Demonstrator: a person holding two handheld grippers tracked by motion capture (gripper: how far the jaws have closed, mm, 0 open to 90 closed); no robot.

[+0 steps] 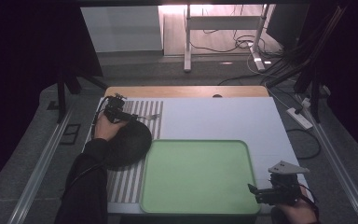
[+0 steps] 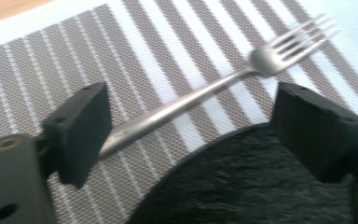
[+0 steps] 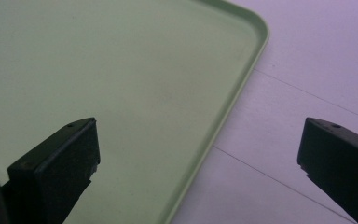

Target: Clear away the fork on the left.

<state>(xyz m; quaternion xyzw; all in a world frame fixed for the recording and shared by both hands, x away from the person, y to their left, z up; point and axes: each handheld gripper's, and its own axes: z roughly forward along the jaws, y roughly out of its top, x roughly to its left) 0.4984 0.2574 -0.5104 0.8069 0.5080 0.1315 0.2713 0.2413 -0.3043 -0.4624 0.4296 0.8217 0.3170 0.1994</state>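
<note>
Fork (image 2: pixel 205 91) lies slantwise across your left claw (image 2: pixel 186 126) — handle by one jaw, tines beyond the other — wide open, empty, nearer than your right claw (image 1: pixel 265 192), likewise open.

Fork (image 2: pixel 200 95) brushed metal; placemat (image 2: pixel 74 60) woven cloth; plate (image 2: pixel 242 182) rough matt black; tray (image 3: pixel 121 70) smooth plastic.

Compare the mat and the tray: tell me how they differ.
The mat is striped in grey and white with a woven look; the tray is plain green and smooth. The mat lies flat with no edge; the tray has a raised rim and rounded corners. The mat carries a dark plate and a fork; the tray is bare. Both lie flat on the table, side by side.
</note>
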